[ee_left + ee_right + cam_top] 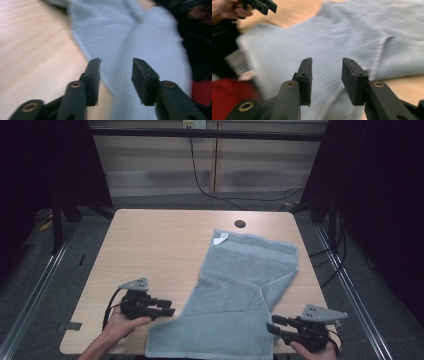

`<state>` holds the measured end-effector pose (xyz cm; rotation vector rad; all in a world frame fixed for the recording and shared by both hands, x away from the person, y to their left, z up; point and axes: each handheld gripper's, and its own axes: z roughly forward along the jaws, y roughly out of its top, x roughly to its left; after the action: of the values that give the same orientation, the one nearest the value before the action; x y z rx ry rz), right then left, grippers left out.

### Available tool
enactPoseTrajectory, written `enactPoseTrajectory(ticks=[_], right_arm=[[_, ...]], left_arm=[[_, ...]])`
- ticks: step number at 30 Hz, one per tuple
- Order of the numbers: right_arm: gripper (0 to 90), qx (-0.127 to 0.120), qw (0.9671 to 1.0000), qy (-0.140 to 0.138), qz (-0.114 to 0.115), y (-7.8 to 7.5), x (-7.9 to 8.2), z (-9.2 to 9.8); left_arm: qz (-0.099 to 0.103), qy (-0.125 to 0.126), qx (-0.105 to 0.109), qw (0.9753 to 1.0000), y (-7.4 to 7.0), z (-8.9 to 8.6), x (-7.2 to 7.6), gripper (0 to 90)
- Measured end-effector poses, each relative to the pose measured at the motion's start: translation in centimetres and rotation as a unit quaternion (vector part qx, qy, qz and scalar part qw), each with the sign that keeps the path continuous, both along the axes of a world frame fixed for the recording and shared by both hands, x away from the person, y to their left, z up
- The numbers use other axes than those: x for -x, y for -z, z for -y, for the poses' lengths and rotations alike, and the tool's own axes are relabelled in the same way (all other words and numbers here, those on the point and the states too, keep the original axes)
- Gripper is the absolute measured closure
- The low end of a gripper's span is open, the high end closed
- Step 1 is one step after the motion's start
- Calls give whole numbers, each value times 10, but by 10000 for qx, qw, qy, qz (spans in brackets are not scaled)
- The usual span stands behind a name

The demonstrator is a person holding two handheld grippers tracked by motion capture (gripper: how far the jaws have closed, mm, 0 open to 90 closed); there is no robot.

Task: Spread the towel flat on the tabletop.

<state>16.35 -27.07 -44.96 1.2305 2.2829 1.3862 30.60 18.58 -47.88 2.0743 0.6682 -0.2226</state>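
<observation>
Now both hands sit at the near end of the towel (240, 290) half-folded on the counter (150, 245), left fingers (165, 307) and right fingers (277, 325) released; next, I judge, each must pinch a near corner.

It looked like a lab recording booth: a bare wooden table (165, 250) stood between black curtains (45, 165), metal framing (200, 133), floor rails (35, 290) and trailing cables (210, 190).
</observation>
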Motion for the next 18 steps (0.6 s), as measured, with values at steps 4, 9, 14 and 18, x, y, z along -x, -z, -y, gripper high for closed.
enactPoseTrajectory(ticks=[4,9,14,18], right_arm=[[563,256,9995,136,-158,12,-43,-5],[538,360,9972,519,-399,28,-84,-6],[596,477,9957,526,-601,41,-93,-11],[795,371,9970,340,-587,39,-84,-14]], left_arm=[[-26,-308,-159,9994,10,25,-25,504],[-24,-408,-248,9989,18,43,-34,461],[-119,-390,-282,9988,27,53,-37,504],[-2,31,-454,9990,28,56,-29,800]])
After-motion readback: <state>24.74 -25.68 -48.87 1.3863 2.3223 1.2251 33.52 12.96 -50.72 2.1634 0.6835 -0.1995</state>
